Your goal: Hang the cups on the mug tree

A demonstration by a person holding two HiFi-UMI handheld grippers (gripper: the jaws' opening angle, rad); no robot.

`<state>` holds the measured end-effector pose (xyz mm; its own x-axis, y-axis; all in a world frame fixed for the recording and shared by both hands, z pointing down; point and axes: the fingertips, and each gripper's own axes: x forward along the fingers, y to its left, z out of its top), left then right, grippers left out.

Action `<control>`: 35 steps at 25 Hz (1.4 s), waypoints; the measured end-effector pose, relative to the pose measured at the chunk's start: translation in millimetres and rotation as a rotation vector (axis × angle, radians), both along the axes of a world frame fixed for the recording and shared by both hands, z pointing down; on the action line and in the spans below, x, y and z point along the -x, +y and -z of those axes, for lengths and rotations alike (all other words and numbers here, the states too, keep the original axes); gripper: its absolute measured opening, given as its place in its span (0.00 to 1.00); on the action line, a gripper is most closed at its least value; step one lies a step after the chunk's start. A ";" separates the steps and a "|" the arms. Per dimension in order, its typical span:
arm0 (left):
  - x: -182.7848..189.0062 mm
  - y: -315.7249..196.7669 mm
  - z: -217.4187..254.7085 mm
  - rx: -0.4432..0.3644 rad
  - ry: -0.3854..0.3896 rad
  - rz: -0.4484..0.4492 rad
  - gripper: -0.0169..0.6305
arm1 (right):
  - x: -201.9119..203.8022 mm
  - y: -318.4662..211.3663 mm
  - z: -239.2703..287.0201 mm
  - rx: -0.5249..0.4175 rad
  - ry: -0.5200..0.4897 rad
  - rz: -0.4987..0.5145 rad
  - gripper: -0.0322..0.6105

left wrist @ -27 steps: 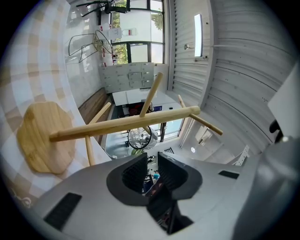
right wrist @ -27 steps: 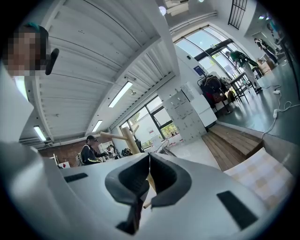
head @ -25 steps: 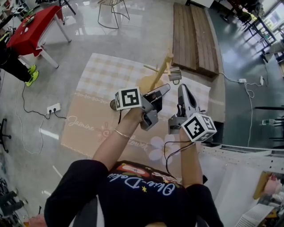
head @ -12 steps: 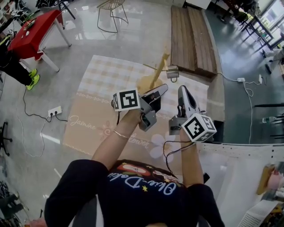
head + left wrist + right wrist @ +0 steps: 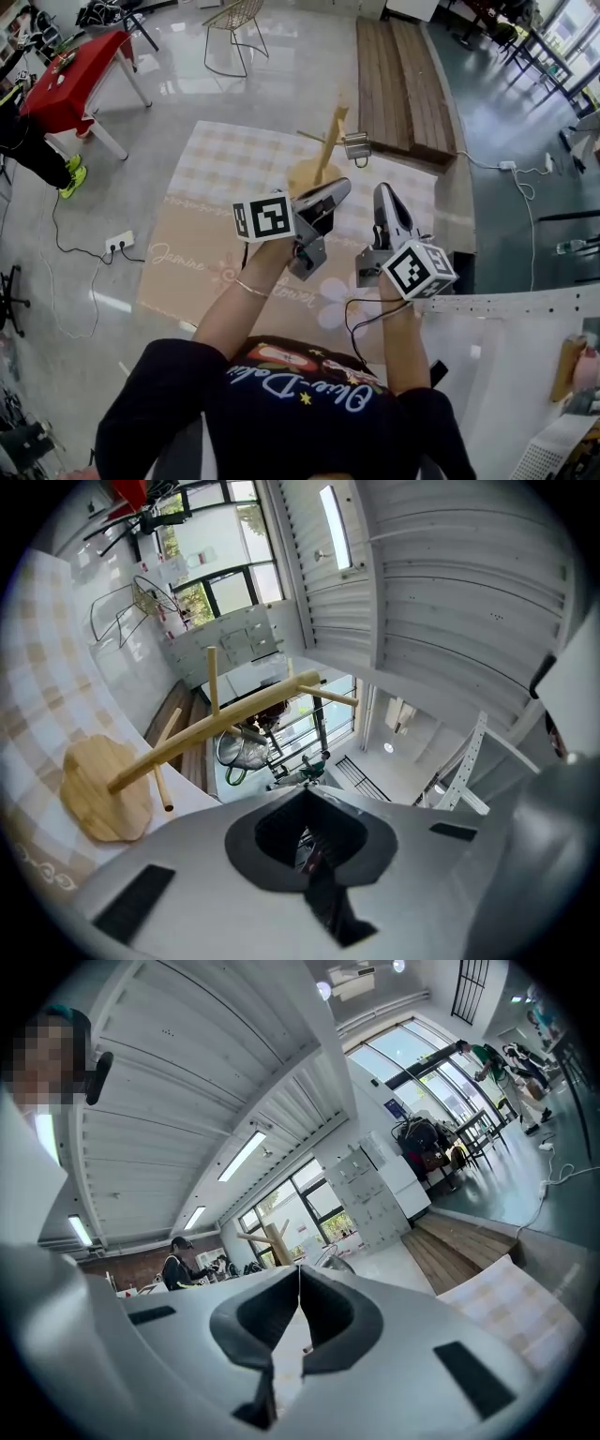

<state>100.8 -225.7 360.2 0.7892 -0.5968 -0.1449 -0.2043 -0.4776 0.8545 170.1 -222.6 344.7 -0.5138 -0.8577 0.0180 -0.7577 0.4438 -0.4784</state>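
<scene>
standing beyond both closed jaws, the mug tree [image 5: 328, 150] bears a cup [image 5: 356, 147].

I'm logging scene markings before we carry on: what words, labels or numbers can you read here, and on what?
"Jasmine": cursive script on the floor mat.
Second script word on the mat: partly covered by the left forearm, unreadable.
Shirt: cursive print, seen upside down, not clear enough to read.
On the left gripper and right gripper: only square marker patterns, no words.

Bright daylight, floor glare, fisheye distortion
</scene>
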 end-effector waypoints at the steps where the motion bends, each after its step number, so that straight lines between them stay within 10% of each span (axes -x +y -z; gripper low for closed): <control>1: -0.7 2.1 0.4 -0.006 -0.011 0.000 0.04 | -0.7 1.9 0.1 -0.001 -0.003 0.000 0.07; 35: -29.0 50.1 11.2 -0.106 -0.209 0.050 0.04 | -29.7 51.1 -0.4 -0.013 -0.058 0.035 0.07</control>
